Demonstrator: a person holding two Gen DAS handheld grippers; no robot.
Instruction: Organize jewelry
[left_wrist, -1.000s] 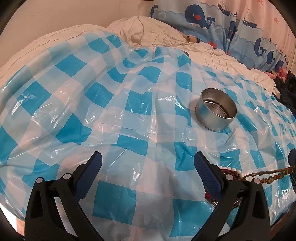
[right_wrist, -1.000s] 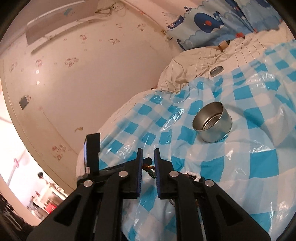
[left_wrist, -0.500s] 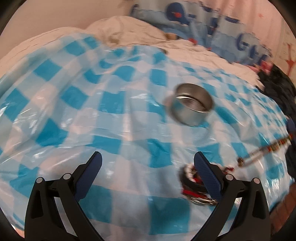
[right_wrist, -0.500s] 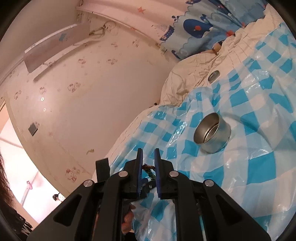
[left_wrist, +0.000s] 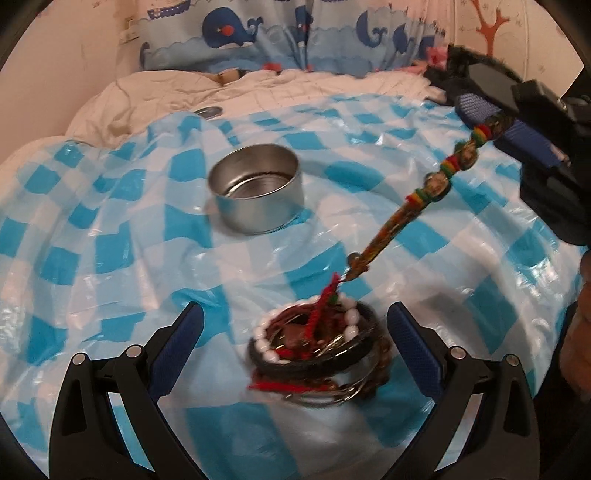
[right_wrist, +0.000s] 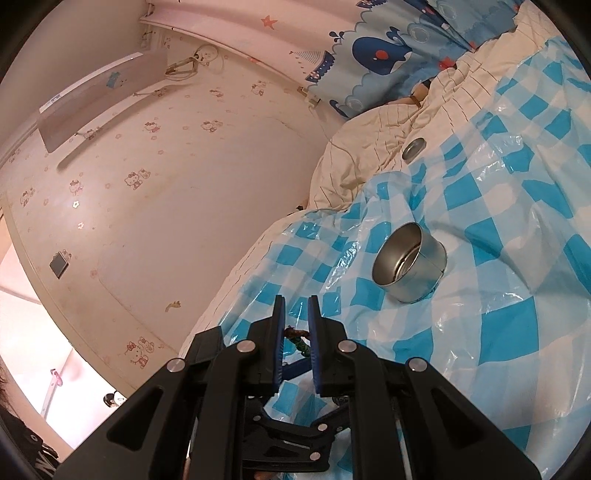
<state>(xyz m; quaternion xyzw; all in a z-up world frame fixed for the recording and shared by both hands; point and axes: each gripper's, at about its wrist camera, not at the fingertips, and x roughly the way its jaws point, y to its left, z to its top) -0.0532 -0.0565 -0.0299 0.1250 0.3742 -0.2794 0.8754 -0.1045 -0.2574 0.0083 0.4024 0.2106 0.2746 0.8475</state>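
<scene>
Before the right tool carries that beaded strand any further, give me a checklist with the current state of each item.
1. Right tool clamped on the beaded strand: ok, the strand's end sits between its pads.
2. Strand free of the jewelry pile: not ok, its lower end reaches into the pile.
3. Left tool ready to hold the pile: ok, open and straddling it, not touching.
4. Metal tin upright and open: ok.
5. Tin empty: ok, only bare metal shows inside.
6. Path from strand to tin clear: ok, only checked plastic sheet lies between.
</scene>
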